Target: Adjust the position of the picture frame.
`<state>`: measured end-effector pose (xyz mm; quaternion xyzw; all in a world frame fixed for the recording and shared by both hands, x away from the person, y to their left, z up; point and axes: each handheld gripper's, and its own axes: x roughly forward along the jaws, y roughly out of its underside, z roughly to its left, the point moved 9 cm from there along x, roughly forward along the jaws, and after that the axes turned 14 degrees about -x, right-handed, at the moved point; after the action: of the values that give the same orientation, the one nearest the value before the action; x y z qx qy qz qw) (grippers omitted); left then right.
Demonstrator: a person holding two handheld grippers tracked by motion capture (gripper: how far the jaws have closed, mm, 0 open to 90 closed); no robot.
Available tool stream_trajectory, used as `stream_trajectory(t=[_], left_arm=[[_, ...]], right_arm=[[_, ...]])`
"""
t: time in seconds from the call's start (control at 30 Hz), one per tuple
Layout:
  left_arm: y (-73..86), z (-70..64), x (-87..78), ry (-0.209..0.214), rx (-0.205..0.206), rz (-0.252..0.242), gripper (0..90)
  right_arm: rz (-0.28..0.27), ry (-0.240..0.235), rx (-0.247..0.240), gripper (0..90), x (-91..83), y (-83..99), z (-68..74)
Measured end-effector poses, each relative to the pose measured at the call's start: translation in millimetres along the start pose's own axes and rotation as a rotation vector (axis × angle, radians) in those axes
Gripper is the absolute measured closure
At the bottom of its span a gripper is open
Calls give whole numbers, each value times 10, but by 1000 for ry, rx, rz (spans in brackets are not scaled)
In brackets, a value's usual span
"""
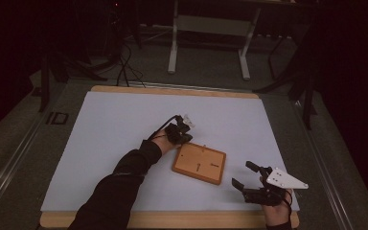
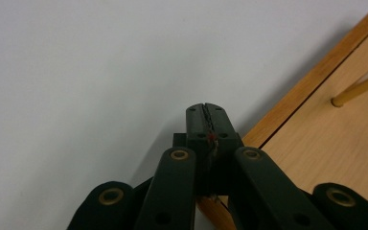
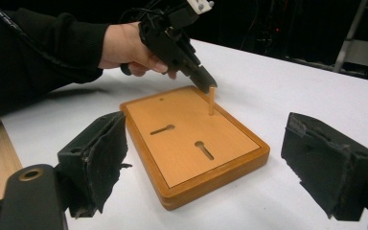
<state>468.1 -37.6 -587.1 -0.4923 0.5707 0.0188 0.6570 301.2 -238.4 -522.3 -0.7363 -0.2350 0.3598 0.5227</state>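
High view: wooden board (image 1: pixel 199 163) lies flat on white table cover (image 1: pixel 115 129), right of centre; left gripper (image 1: pixel 184 136) at board's far-left corner, jaws pressed together, nothing clearly between them; thin upright peg (image 3: pixel 211 101) just beside its tip; right gripper (image 1: pixel 242 178) near board's right edge, jaws spread wide, empty; two keyhole slots (image 3: pixel 203 149) in board face.

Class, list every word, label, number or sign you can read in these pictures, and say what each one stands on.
None can be read.
A small dark mark sits on the wooden board in the high view, too small and blurred to tell whether it is writing.
The left tool, the right tool and the white table cover bear no lettering.
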Motion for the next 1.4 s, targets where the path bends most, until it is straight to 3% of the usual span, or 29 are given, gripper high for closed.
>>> stream_trajectory(t=[0.67,0.93,1.17,1.33,1.4], left_arm=[[327,-104,-221,11,-2,21,900],[424,-149,-227,12,26,42,900],[390,-88,-284,25,-17,9,899],[391,-42,-375,19,-20,-1,762],[393,5,-455,36,-47,-15,737]], right_arm=[[12,-4,-11,166,28,9,14],[11,-5,-7,164,34,10,15],[12,-4,-9,165,31,9,12],[13,0,-28,165,27,3,12],[16,-2,-38,165,30,0,23]])
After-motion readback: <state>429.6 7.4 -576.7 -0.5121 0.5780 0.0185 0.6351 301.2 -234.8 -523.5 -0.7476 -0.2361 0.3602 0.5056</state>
